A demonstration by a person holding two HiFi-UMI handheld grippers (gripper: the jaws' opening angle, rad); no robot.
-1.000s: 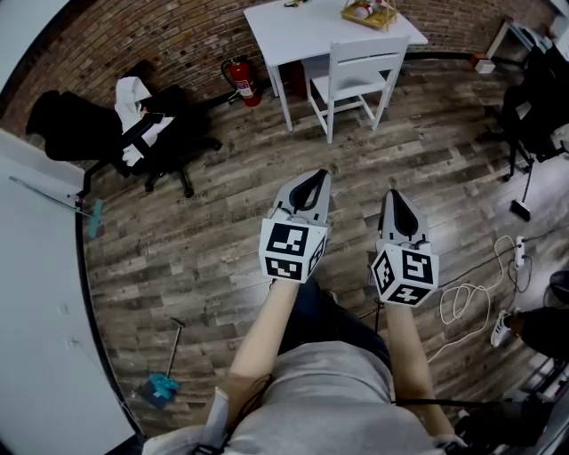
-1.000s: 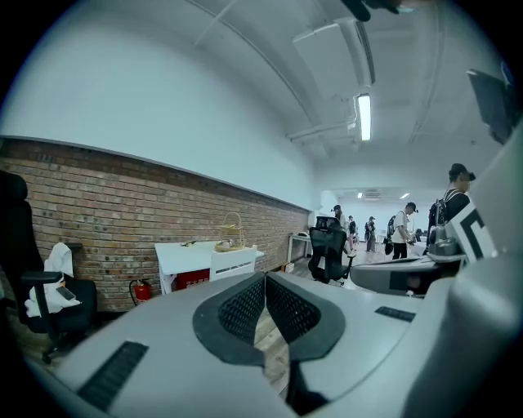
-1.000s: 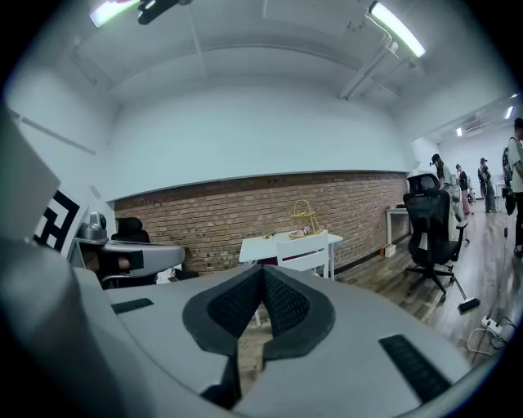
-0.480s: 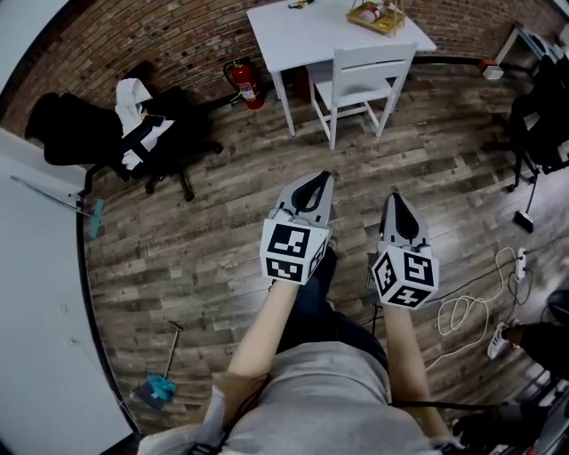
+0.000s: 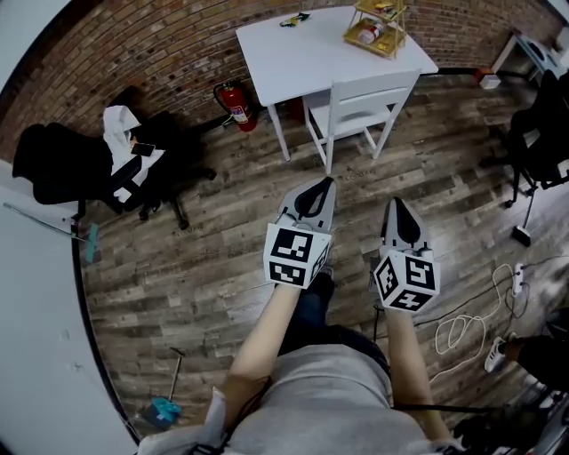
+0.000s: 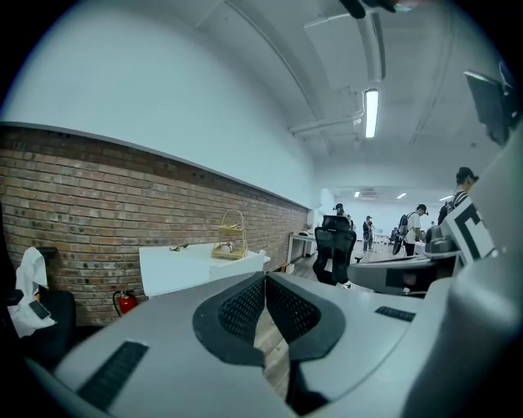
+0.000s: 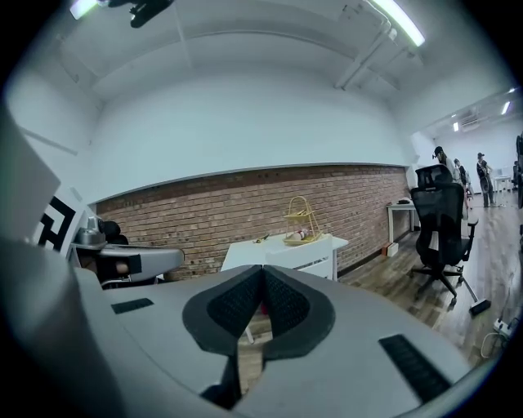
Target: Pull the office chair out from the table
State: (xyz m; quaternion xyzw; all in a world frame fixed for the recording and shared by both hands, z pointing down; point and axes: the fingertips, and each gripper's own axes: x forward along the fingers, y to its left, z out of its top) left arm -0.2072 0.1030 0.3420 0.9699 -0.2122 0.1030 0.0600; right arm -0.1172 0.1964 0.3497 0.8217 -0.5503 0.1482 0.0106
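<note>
A white chair (image 5: 360, 98) is tucked against the near side of a white table (image 5: 302, 49) by the brick wall, at the top of the head view. My left gripper (image 5: 327, 182) and right gripper (image 5: 393, 203) are held side by side over the wood floor. They point toward the chair and stay well short of it. Both are shut with nothing between the pads. Past the shut left gripper (image 6: 265, 277) in its own view I see the table (image 6: 176, 268). The shut right gripper (image 7: 263, 268) has the table (image 7: 282, 249) beyond it.
A wire basket (image 5: 378, 22) stands on the table. A red fire extinguisher (image 5: 233, 102) leans by the wall. A black office chair (image 5: 133, 169) draped with clothes sits left, another (image 5: 538, 133) right. Cables (image 5: 462, 315) lie on the floor at right, a dustpan (image 5: 160, 411) at lower left.
The table and white chair have come nearer and sit lower in the head view as I moved toward them. Both grippers stayed shut, side by side.
</note>
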